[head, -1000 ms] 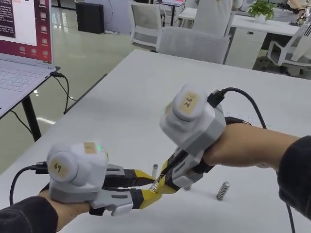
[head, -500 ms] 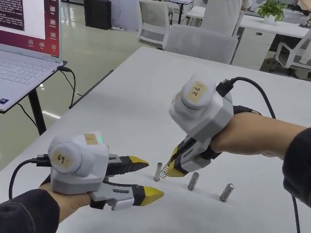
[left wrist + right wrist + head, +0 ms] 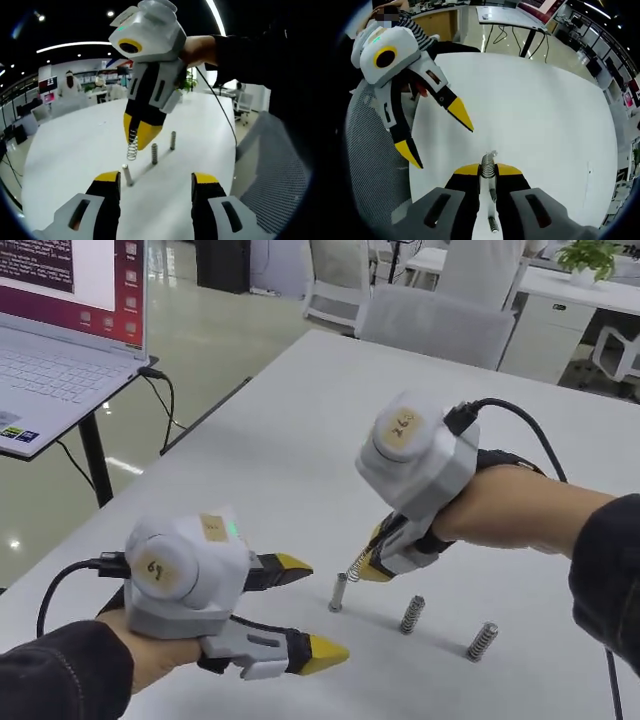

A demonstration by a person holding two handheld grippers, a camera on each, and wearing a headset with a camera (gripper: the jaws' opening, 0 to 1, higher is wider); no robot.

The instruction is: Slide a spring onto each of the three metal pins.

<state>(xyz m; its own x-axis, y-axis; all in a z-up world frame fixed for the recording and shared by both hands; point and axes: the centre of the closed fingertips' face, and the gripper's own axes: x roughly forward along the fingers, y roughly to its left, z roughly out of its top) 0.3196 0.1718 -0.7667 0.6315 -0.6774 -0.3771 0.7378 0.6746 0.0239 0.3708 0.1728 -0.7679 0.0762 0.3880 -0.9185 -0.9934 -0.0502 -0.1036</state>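
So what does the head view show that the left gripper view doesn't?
Head view's extra: the laptop beside the table. Left gripper view's extra: the ceiling lights. Shared: the right hand-held gripper pinching a spring near the bare pin, two spring-covered pins, and the open left hand-held gripper.

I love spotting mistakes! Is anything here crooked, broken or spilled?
Nothing stands out. The three pins stand upright on the white table. The middle pin and end pin already wear springs. The bare pin just waits for the loose spring pinched in the right gripper, close above it. The left gripper is open.
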